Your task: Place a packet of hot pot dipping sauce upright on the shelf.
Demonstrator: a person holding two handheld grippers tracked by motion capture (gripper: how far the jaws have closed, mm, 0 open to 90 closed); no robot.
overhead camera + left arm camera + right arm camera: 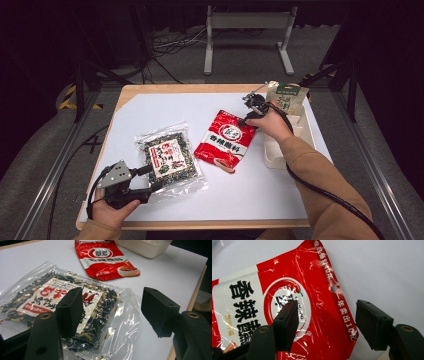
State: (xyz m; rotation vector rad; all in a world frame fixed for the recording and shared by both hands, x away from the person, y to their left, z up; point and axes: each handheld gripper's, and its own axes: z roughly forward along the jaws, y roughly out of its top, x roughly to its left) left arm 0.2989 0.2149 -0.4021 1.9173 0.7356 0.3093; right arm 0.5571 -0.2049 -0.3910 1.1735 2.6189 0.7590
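A clear bag of dark dried spices (169, 159) with a white and red label lies flat at the front left of the white sheet. My left gripper (154, 178) stands open at its near corner; in the left gripper view the bag (37, 300) lies under the left jaw, with nothing pressed between the jaws of this gripper (112, 307). A red sauce packet (226, 140) lies at the middle of the sheet. My right gripper (246, 120) hovers open over its far right corner; the packet's edge (337, 302) runs between the jaws of that gripper (327, 322), untouched.
A cream tray (272, 155) stands at the right edge of the table, with a green packet (287, 97) upright at its far end. The white sheet (165, 112) covers most of the wooden tabletop. A metal frame stands on the floor beyond.
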